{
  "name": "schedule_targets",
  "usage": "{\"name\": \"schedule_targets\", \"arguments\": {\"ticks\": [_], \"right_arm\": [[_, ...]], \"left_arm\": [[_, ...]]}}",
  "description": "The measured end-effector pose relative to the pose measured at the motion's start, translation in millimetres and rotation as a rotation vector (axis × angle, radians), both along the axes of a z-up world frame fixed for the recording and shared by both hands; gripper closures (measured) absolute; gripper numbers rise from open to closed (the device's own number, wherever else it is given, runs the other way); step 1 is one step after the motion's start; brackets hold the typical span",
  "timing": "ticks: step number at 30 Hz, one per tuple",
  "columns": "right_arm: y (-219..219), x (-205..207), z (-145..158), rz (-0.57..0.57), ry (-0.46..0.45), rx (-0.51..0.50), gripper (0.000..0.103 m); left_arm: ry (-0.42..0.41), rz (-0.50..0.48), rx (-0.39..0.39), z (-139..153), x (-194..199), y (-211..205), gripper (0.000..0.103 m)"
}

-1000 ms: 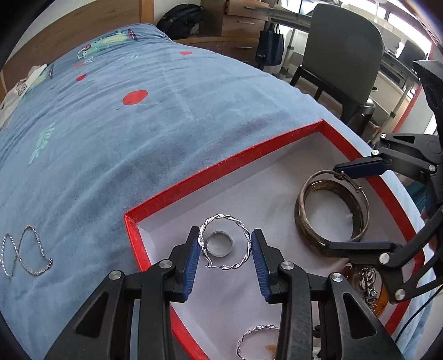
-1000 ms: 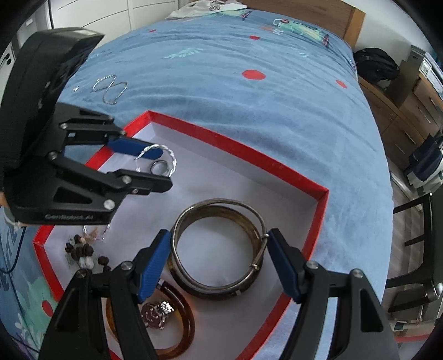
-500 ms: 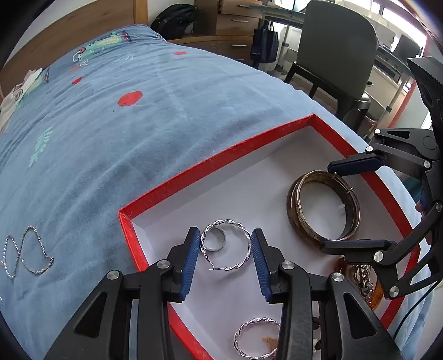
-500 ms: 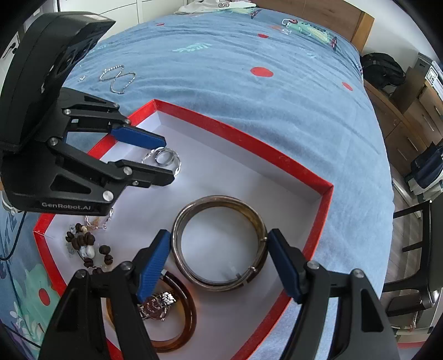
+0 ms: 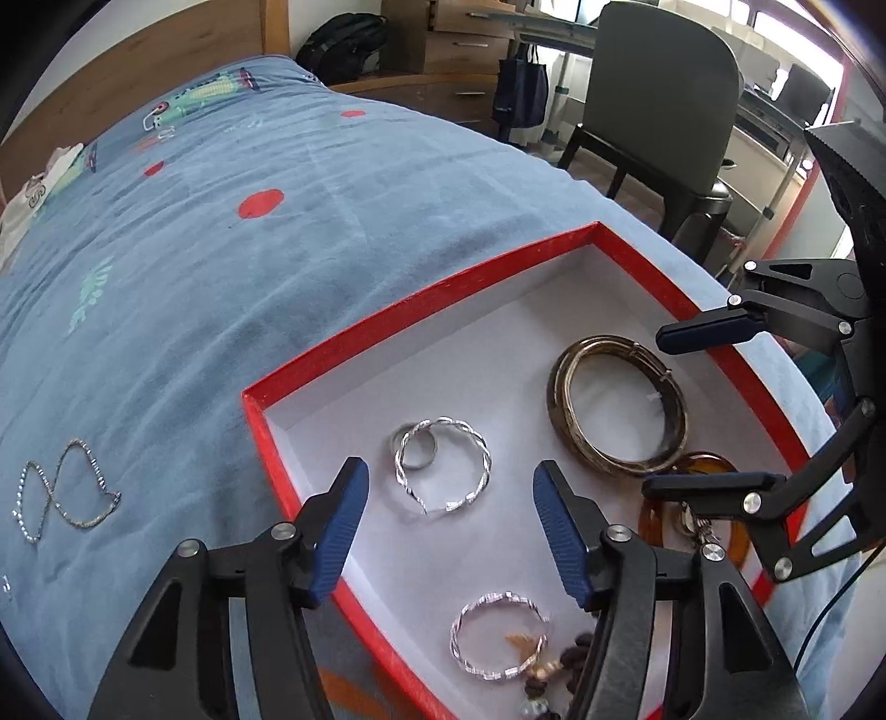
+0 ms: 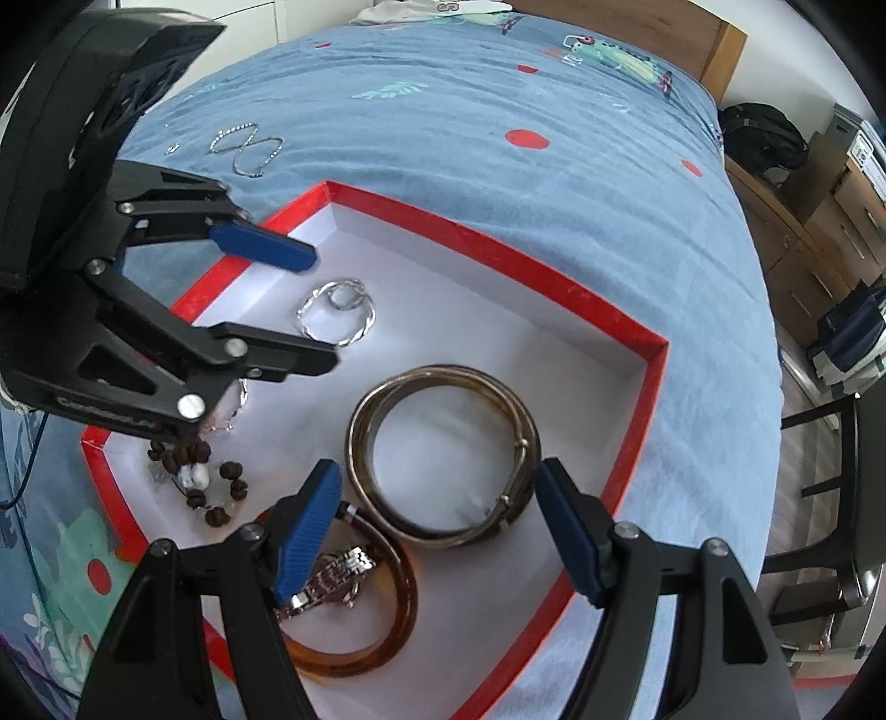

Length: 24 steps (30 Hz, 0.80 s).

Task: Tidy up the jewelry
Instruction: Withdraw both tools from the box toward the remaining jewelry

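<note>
A red-rimmed box (image 5: pixel 443 288) with a white floor sits on the blue bedspread. In it lie a twisted silver hoop (image 5: pixel 443 468) with a small silver ring (image 5: pixel 415 446) at its edge, a brown bangle (image 5: pixel 614 404), an amber bangle (image 6: pixel 360 648), a second silver hoop (image 5: pixel 495 634), a watch (image 6: pixel 332 579) and dark beads (image 6: pixel 199 482). My left gripper (image 5: pixel 446 520) is open and empty, just above the hoop and ring. My right gripper (image 6: pixel 437 526) is open and empty, over the brown bangle (image 6: pixel 443 454). A silver chain (image 5: pixel 61 498) lies on the bedspread left of the box.
The box's red rim (image 6: pixel 498 249) stands up around the jewelry. A dark chair (image 5: pixel 659 111) and a desk stand beyond the bed's right edge. A black backpack (image 5: pixel 343 41) and wooden drawers are at the far end.
My left gripper has opened and let go of the twisted silver hoop, which now lies on the box floor with the ring. The left gripper has drawn back slightly. The right gripper stays open.
</note>
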State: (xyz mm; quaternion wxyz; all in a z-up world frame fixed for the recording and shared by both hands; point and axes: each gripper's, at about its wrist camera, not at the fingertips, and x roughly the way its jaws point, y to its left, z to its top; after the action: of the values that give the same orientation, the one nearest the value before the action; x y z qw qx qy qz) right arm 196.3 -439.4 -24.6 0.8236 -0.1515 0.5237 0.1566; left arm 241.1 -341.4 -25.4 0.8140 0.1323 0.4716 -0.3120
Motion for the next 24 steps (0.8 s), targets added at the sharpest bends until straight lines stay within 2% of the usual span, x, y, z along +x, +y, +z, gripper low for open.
{"name": "schedule_targets", "arguments": {"ticks": [6, 10, 16, 24], "right_arm": [[-2, -16, 12, -0.039, -0.005, -0.002, 0.031], [-3, -35, 30, -0.08, -0.019, -0.001, 0.031], [13, -68, 77, -0.113, -0.073, -0.002, 0.031], [61, -107, 149, -0.126, -0.176, -0.006, 0.031]], "left_arm": [[-0.007, 0.013, -0.022, 17, -12, 16, 0.04], [-0.024, 0.031, -0.048, 39, -26, 36, 0.037], [-0.065, 0.1, -0.096, 77, -53, 89, 0.032], [-0.154, 0.203, -0.108, 118, -88, 180, 0.027]]}}
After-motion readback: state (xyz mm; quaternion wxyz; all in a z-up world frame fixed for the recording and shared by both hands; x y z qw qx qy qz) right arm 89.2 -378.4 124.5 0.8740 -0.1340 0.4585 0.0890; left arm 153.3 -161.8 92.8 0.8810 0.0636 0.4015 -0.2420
